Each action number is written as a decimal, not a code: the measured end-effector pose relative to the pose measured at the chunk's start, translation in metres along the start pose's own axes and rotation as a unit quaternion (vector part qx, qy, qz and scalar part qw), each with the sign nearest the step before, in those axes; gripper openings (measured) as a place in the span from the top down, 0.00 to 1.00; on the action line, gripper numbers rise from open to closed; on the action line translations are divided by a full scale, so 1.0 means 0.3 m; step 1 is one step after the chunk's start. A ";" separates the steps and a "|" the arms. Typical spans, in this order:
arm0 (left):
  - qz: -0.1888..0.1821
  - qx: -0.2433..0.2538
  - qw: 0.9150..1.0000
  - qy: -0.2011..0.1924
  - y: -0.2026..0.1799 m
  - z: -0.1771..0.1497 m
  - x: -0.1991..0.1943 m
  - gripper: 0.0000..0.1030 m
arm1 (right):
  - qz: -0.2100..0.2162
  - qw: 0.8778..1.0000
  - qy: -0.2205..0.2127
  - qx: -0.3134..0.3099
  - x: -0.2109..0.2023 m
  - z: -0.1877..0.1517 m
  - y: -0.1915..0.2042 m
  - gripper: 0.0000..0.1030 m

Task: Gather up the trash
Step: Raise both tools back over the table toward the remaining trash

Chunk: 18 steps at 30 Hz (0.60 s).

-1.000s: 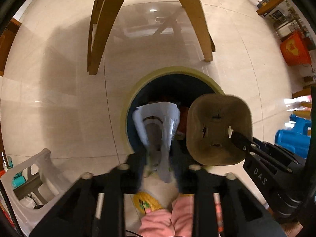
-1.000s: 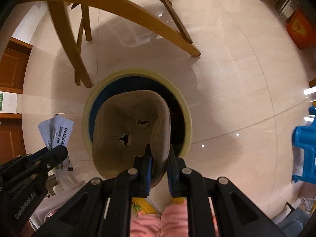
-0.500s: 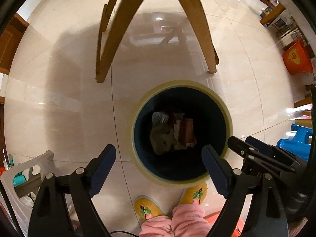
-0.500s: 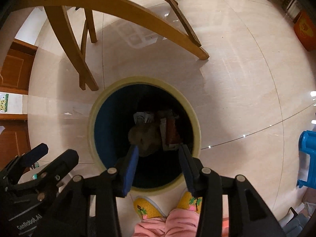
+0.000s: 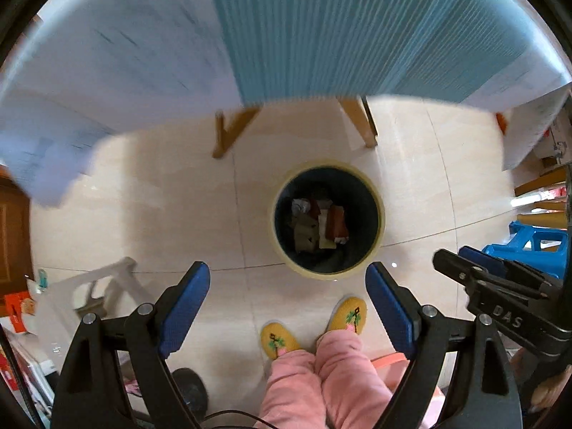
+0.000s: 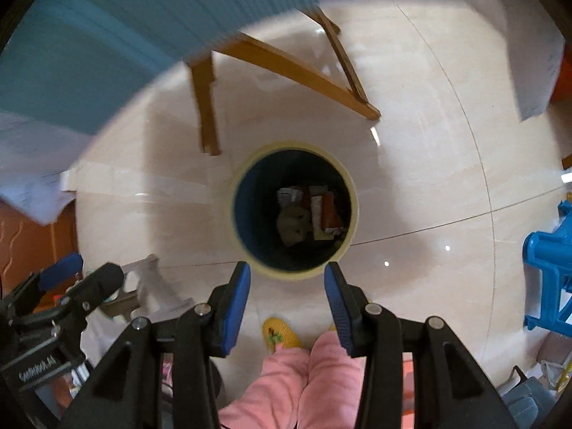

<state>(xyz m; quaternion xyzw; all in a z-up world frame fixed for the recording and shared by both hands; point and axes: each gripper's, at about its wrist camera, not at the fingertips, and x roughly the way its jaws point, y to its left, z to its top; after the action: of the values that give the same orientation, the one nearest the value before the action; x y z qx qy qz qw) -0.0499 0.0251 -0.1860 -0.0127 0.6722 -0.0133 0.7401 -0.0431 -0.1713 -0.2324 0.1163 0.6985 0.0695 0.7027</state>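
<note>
A round bin with a pale yellow rim (image 5: 379,211) (image 6: 352,193) and dark blue inside stands on the tiled floor below both grippers. Trash lies at its bottom: a brown paper cup tray (image 5: 305,236) (image 6: 294,225), a white wrapper (image 5: 299,205) (image 6: 286,193) and red-brown packaging (image 5: 338,221) (image 6: 329,211). My left gripper (image 5: 287,307) is open wide and empty, high above the bin. My right gripper (image 6: 286,304) is open and empty, also above the bin's near edge. Each gripper shows in the other's view, the right one (image 5: 500,286) and the left one (image 6: 71,286).
A table with a teal mat (image 5: 357,28) (image 6: 89,53) and white cloth overhangs at the top, on wooden legs (image 5: 232,132) (image 6: 205,100). A blue plastic stool (image 5: 536,243) (image 6: 550,268) stands right, a white stool (image 5: 103,286) left. The person's yellow slippers (image 5: 350,314) and pink trousers (image 6: 304,375) are just below.
Both grippers let the wrapper and the cup tray fall into the bin, opened, and have since risen well above it, so the table's top edge has come into view.
</note>
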 end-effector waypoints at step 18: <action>0.024 -0.082 0.982 -0.167 0.149 0.018 -0.939 0.15 | 0.097 0.976 -0.171 -0.098 -0.885 0.038 0.206 0.46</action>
<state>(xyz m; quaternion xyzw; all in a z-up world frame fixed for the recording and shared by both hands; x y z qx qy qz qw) -0.0713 0.0801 0.0930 -0.0591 0.5378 0.0623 0.8387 -0.0316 -0.1815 0.0399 0.1245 0.5430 0.1843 0.8097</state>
